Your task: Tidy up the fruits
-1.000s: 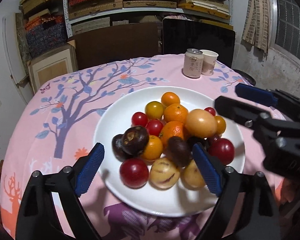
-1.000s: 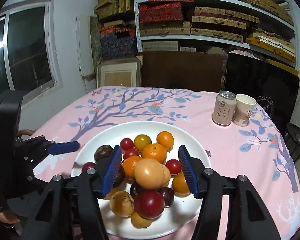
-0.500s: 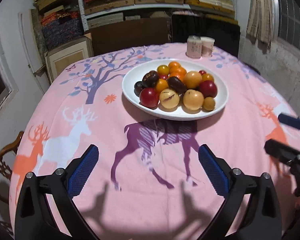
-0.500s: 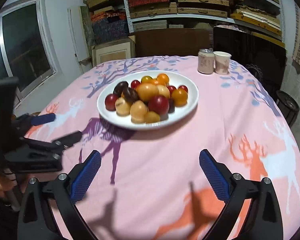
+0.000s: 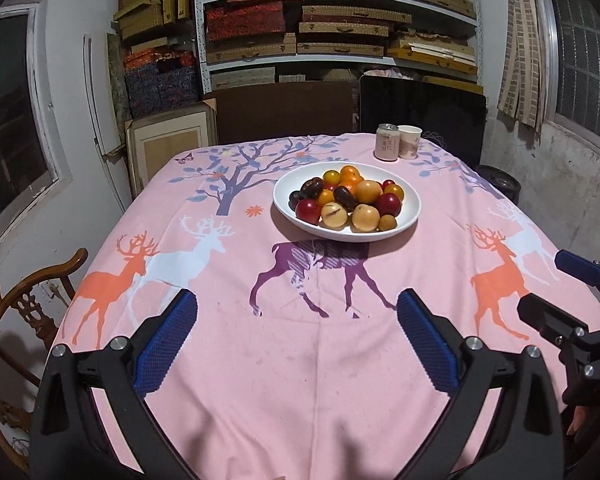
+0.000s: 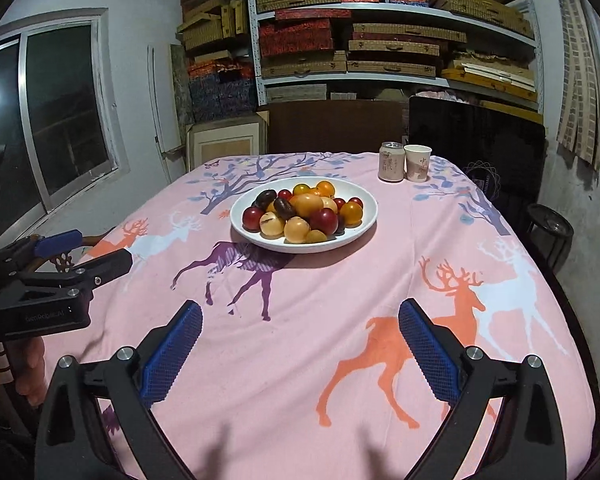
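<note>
White plate of fruits, long axis left-right; both tongs released, empty.

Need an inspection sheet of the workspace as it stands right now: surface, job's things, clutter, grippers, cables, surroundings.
Surface: pink tablecloth with deer and tree prints, bare near the grippers.
Job's things: white plate heaped with red, orange, yellow and dark fruits, none off it.
Clutter: drink can beside a paper cup at the far edge.
Grippers: left gripper open, empty; right gripper open, empty; both short of the plate.
Cables: nothing seen.
Surroundings: shelves of boxes, windows, wooden chair at the left.
</note>
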`<state>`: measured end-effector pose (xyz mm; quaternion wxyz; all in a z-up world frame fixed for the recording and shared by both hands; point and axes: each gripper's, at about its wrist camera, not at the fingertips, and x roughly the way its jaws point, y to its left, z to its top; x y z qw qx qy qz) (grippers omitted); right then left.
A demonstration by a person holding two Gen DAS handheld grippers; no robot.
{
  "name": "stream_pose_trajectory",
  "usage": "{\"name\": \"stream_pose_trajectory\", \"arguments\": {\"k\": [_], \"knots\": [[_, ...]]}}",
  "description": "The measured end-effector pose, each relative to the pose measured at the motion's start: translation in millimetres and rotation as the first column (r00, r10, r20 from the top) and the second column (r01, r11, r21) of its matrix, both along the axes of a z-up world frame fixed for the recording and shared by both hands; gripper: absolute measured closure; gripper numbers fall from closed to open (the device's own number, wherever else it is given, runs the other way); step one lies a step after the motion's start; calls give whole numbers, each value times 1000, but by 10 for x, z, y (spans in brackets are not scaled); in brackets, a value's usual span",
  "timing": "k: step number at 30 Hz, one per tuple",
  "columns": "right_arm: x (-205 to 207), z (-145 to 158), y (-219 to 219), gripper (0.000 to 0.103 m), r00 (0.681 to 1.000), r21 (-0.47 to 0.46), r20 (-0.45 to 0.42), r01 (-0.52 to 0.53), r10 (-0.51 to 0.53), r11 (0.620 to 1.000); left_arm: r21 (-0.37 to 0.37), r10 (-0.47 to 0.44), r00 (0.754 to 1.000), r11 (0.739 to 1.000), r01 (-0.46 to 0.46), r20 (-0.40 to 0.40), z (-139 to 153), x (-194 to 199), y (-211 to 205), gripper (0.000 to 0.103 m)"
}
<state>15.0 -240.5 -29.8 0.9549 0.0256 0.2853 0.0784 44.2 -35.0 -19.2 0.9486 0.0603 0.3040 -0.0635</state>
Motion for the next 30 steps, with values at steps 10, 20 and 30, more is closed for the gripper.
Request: {"name": "stream_pose_trajectory", "arguments": {"k": [10,20,30], "knots": [[-216,40,81,4,1000,-6,10,-17,17,1000,-19,31,999,999,-31,-10,7,-151,73,5],[-219,13,73,4,1000,7,-2,-12,12,1000,-22,13,1000,1000,-13,-4,19,-154,63,5],[-172,-32,58,4,1000,24,-26,5,-4,1000,-32,-21,999,999,22,26,24,-179,30,5]]}}
